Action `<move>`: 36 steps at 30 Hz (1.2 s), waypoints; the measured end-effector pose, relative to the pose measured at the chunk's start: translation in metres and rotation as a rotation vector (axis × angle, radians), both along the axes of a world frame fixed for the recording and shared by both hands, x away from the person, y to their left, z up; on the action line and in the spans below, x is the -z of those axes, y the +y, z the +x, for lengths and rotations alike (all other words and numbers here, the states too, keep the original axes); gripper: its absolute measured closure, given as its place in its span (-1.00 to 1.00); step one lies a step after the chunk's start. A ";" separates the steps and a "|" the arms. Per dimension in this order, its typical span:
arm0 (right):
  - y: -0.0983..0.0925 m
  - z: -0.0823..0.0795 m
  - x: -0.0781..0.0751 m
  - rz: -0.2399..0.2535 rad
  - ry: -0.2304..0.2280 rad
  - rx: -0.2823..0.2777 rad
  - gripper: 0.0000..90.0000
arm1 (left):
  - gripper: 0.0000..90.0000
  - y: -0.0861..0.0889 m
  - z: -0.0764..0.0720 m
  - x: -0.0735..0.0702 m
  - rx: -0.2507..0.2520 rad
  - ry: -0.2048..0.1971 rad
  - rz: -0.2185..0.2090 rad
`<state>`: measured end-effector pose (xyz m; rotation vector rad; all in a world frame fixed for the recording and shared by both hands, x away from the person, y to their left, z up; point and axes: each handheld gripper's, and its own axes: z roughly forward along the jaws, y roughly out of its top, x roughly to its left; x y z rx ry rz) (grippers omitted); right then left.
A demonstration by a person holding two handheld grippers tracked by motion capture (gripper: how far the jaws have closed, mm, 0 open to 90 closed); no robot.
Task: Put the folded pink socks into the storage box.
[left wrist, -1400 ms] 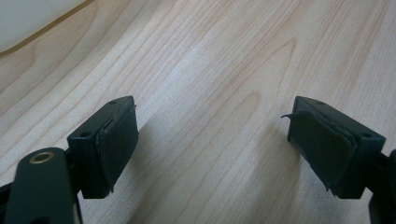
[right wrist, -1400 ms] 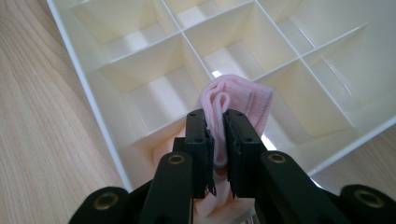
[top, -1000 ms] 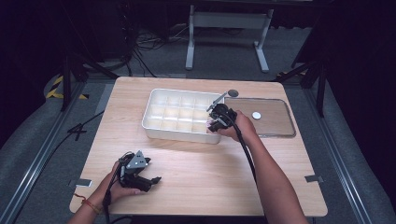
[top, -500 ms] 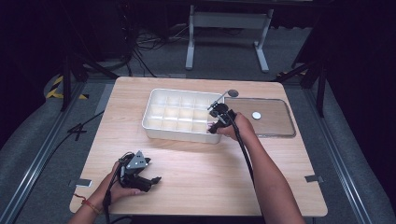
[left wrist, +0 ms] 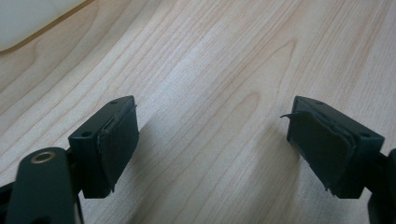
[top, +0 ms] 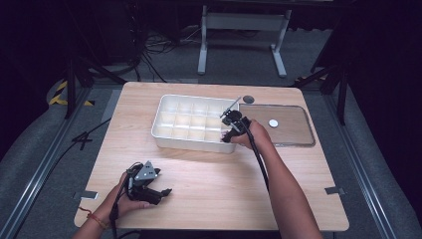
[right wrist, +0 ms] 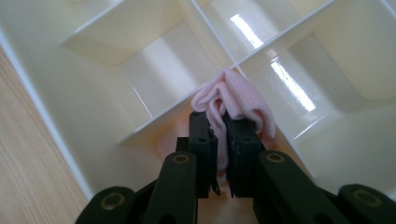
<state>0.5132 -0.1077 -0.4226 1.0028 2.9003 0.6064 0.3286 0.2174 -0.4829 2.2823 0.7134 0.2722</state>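
Cloth [right wrist: 236, 100], pale pink, soft, bunched, clamped in right tongs [right wrist: 223, 140]; left tongs [left wrist: 210, 144] apart.

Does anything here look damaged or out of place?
Yes: the rubber pad on one jaw of the left hand-held gripper is peeling at its upper edge. The pink cloth sits bunched over a divider of the white tray.

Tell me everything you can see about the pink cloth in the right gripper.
The pink cloth looks soft and knitted, pale pink, bunched into folds. The right gripper is shut on it, jaws pinching its lower part while the folds bulge above them. It hangs over a divider of the white compartment tray, near the tray's front right corner.
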 end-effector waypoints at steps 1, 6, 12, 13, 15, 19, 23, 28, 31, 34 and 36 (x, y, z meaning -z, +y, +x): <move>0.000 0.000 0.000 -0.001 0.001 0.004 0.82 | -0.63 0.000 0.000 0.000 0.000 0.000 0.000; 0.000 -0.003 -0.001 -0.001 -0.019 0.000 0.81 | -0.63 0.000 0.000 0.000 0.000 0.000 0.000; 0.000 -0.007 -0.001 -0.010 -0.057 -0.017 0.80 | -0.63 0.000 0.000 0.000 0.001 0.000 0.002; 0.001 -0.008 -0.001 -0.011 -0.062 -0.021 0.80 | -0.63 0.000 0.000 0.000 0.001 0.000 0.002; 0.001 -0.009 -0.002 -0.020 -0.076 -0.025 0.79 | -0.63 0.000 0.000 0.000 0.002 -0.001 0.003; 0.002 -0.012 -0.002 -0.027 -0.099 -0.040 0.76 | -0.63 0.000 0.000 0.000 0.001 0.000 0.001; 0.002 -0.014 -0.004 -0.034 -0.117 -0.044 0.69 | -0.63 0.000 0.000 0.000 -0.002 0.002 -0.003; 0.004 -0.018 -0.005 -0.039 -0.130 -0.053 0.58 | -0.63 0.000 0.000 0.000 -0.001 0.002 -0.003; 0.004 -0.020 -0.006 -0.038 -0.142 -0.053 0.56 | -0.63 0.000 0.000 0.000 0.000 0.002 -0.005; 0.002 -0.021 -0.008 -0.028 -0.149 -0.043 0.52 | -0.63 0.000 0.000 0.000 -0.001 0.002 -0.003; 0.001 -0.022 -0.010 -0.023 -0.155 -0.043 0.47 | -0.63 0.000 0.000 0.000 -0.001 0.000 -0.003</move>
